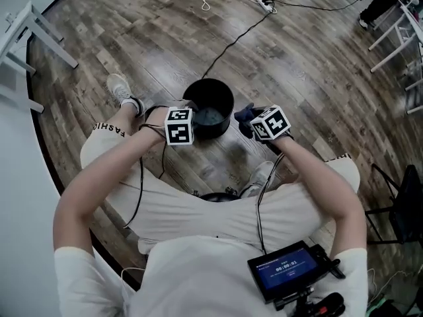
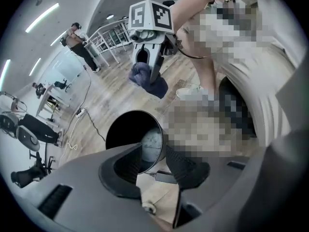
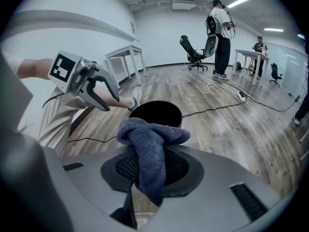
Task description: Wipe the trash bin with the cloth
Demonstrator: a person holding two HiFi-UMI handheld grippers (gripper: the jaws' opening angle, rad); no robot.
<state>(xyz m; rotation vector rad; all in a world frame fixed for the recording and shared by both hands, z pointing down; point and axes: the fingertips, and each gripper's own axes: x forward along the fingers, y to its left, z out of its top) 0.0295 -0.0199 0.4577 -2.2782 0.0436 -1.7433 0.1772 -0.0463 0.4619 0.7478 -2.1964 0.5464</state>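
While the left claw [image 2: 161,153] hangs part-open by the trash bin [image 1: 209,80], gripping nothing, the bin may slide when the right claw [image 3: 147,166], clamped on the cloth [image 3: 145,134], pushes.

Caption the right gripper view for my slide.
Right gripper, shut on blue cloth, faces the bin; left gripper hovers beside it.

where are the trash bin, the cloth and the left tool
trash bin [image 1: 197,94]: head view, dark inner wall
cloth [image 3: 150,153]: right gripper view, fold between the jaws
left tool [image 2: 153,145]: left gripper view, midway between its fingertips
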